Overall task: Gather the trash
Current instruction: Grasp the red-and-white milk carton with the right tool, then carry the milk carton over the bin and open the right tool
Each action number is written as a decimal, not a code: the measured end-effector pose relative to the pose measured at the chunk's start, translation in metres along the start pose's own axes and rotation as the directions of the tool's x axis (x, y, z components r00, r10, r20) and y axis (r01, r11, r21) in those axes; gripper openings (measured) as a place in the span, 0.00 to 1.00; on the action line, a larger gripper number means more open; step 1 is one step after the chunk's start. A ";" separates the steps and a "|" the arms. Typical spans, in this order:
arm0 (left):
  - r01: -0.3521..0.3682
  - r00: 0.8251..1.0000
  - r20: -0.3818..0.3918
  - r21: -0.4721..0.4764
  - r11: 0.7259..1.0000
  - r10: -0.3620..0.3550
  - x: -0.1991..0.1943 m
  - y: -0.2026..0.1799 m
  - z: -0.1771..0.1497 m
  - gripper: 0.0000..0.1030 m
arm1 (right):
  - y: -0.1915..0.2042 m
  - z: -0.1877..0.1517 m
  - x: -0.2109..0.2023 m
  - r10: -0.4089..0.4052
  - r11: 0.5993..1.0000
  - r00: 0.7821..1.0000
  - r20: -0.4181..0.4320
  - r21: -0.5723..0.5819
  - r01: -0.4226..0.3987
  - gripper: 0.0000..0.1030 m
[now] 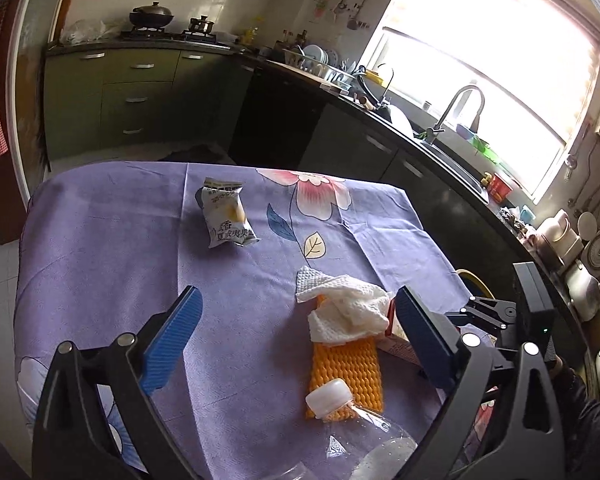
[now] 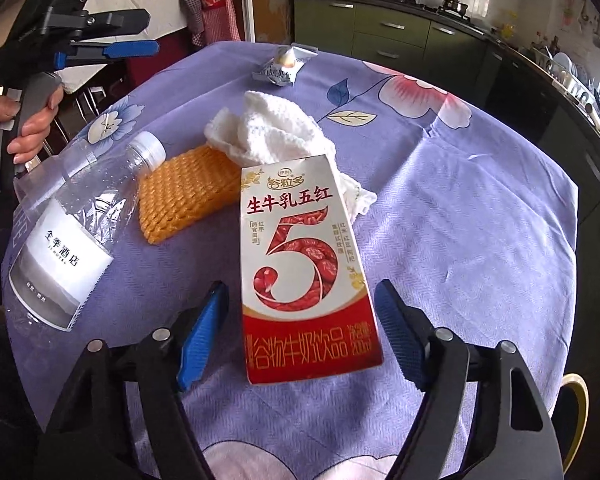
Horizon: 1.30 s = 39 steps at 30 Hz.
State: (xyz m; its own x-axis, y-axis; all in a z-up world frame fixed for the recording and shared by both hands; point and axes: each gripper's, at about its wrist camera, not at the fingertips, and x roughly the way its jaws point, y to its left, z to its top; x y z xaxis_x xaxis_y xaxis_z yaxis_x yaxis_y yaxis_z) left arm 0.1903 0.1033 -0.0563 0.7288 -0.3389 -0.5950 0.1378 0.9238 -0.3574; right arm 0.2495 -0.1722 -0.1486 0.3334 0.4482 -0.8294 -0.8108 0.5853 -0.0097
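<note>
Five pieces of trash are seen on the purple floral cloth of the counter (image 2: 480,220). In the right wrist view, a milk carton (image 2: 306,276) is laid flat at lower centre, between the wide-open fingers of the right claw (image 2: 302,340), which grips nothing. A white paper towel (image 2: 276,128) is draped over an orange foam net (image 2: 184,192) above the carton. A clear plastic bottle (image 2: 80,224) is placed at the left, and a snack wrapper (image 2: 284,66) at the top. In the left wrist view, the left claw (image 1: 298,344) is held wide open and empty above the net.
</note>
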 end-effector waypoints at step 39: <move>0.039 0.999 -0.039 0.017 0.999 -0.038 0.008 -0.006 -0.004 0.90 | -0.212 -0.182 -0.127 -0.450 0.523 0.854 -0.262 0.697 0.490 0.51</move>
State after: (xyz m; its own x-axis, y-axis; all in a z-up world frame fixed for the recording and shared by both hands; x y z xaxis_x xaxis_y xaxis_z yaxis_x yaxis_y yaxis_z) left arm 0.1923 0.0945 -0.0615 0.6962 -0.3806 -0.6087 0.1770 0.9127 -0.3683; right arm 0.2916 -0.4764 -0.1431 0.5230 -0.0578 -0.8504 0.0746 0.9970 -0.0219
